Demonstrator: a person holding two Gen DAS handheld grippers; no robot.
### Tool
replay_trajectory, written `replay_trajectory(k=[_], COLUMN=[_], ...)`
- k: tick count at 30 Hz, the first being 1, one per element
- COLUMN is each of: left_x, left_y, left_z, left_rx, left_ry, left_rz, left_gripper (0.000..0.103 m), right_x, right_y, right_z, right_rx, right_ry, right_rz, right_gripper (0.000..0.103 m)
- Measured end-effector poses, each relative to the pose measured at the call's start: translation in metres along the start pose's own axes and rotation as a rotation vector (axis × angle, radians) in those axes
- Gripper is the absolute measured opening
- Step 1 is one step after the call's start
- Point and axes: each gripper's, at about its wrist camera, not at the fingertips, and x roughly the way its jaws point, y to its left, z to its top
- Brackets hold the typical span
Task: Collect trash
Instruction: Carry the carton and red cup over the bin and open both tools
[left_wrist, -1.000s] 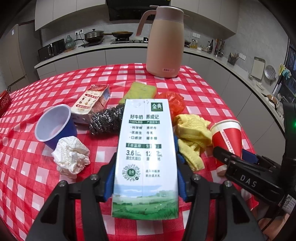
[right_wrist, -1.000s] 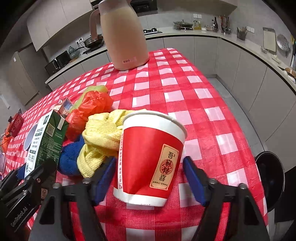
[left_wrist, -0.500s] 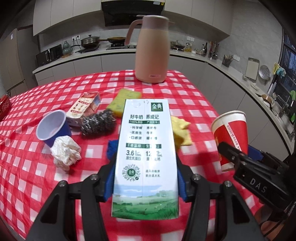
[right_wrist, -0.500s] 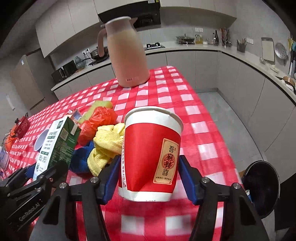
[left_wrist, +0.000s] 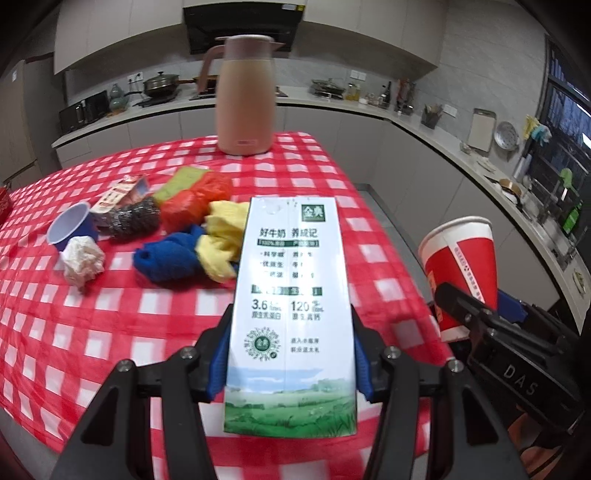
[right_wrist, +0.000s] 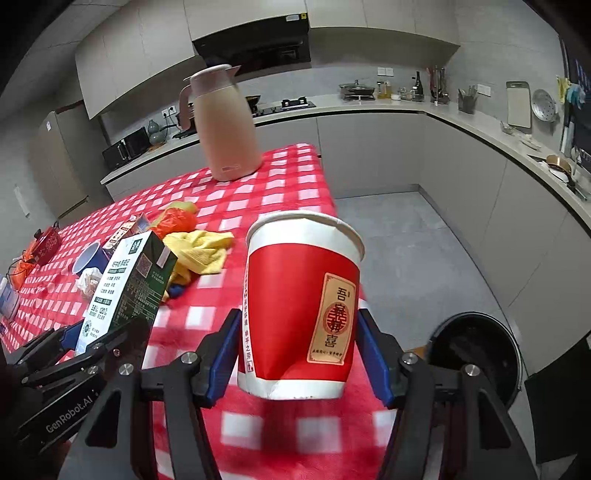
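Left gripper clamps tall white-and-green milk carton upright. Right gripper pinches red paper cup, clear of red-checked worktop, likely bound for black floor bin.

Milk carton, white and green, upright, off the table. Red paper cup, upright, tilted slightly, past the table's right edge.
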Motion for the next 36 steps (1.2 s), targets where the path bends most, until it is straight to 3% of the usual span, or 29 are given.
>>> replay_trajectory(k=[10,19,27,36], left_x=[0.009,0.021,0.061,0.128], left_y=[-0.05,-0.137,-0.226,-0.272], left_z=[0.0,-0.004,-0.018,-0.051], left_rx=[0.108,0.165,0.143,0.12], left_ry=[0.004,0.034,0.093,0.22], left_rz=[-0.108,-0.186,-0.19,-0.144], left_gripper=[0.056,0.056,0.056,0.056], right_x=[-0.026,-0.043,-0.038,0.014], right_y=[-0.048,-0.137,-0.244,-0.324], right_z=[-0.011,-0.021,-0.03,-0.059], right_rx=[0.094,0.185,0.159,0.163], right_ry=[-0.04,-0.039,0.025,0.144], right_rz=[-0.094,-0.15,-0.174,-0.133], right_gripper=[0.063,0.063,0.063,0.063])
